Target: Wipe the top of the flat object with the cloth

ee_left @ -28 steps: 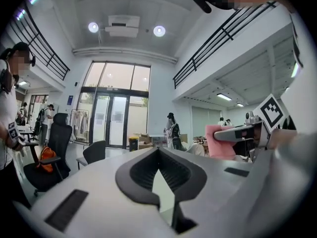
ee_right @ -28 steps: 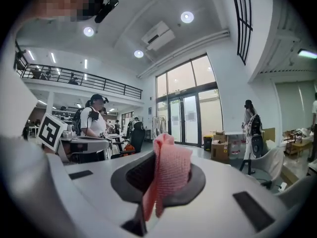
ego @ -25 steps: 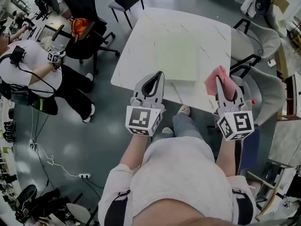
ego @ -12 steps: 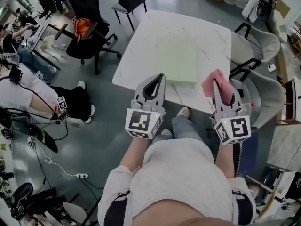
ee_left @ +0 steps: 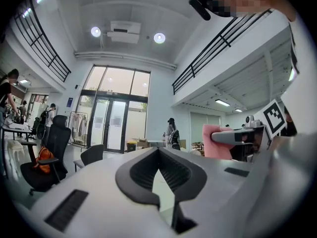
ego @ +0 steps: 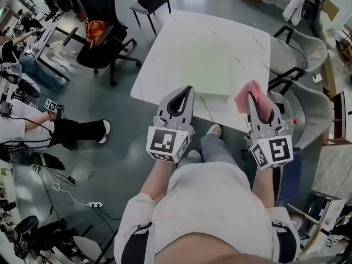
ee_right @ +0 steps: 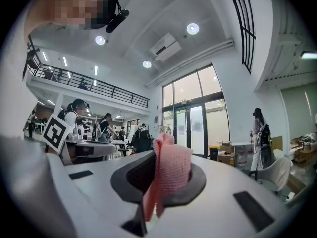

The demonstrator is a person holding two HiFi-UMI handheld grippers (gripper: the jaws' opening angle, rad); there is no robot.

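Right claw [ego: 254,97] clamps the cloth [ego: 246,92] at centre right, off the board [ego: 208,69] at upper centre; left claw [ego: 187,90] closed, empty. I judge wiping not yet begun.

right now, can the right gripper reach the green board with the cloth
Probably yes. The right gripper, shut on the cloth, hangs by the table's near edge; the board lies just ahead to its left, top bare, nothing between them.
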